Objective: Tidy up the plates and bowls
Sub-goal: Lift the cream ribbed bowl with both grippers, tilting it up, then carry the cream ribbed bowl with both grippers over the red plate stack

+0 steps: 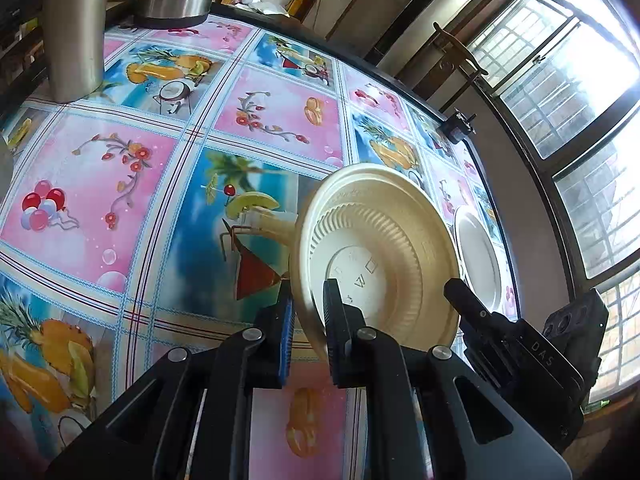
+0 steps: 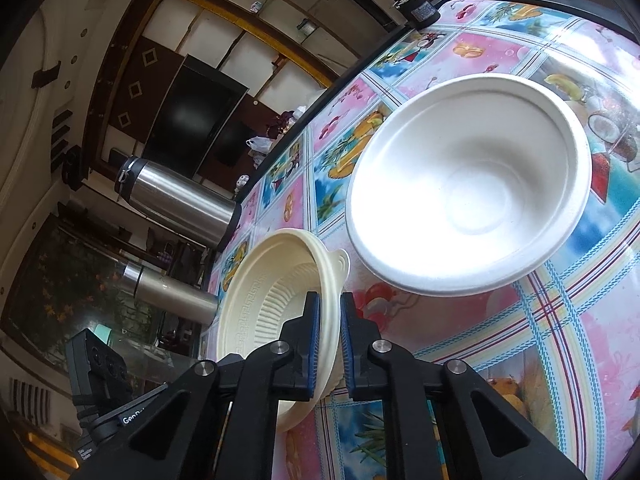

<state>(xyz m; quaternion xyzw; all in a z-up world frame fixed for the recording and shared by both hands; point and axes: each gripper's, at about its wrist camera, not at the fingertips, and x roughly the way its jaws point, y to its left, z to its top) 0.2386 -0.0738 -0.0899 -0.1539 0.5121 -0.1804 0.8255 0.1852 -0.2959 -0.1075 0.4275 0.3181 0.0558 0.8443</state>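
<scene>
A cream ribbed plastic bowl (image 1: 380, 248) is held tilted on edge above the table. My left gripper (image 1: 308, 312) is shut on its rim from one side. My right gripper (image 2: 330, 320) is shut on the opposite rim of the same cream bowl (image 2: 264, 300); its body also shows in the left wrist view (image 1: 520, 344). A larger white foam bowl (image 2: 472, 184) stands upright on the table just beyond the cream bowl, and shows behind it in the left wrist view (image 1: 480, 252).
The table wears a glossy fruit-and-flower patterned cloth (image 1: 160, 168). Steel flasks (image 1: 76, 28) stand at its far edge, also in the right wrist view (image 2: 176, 200). A small black device (image 1: 458, 124) sits at the table edge by the window (image 1: 580, 100).
</scene>
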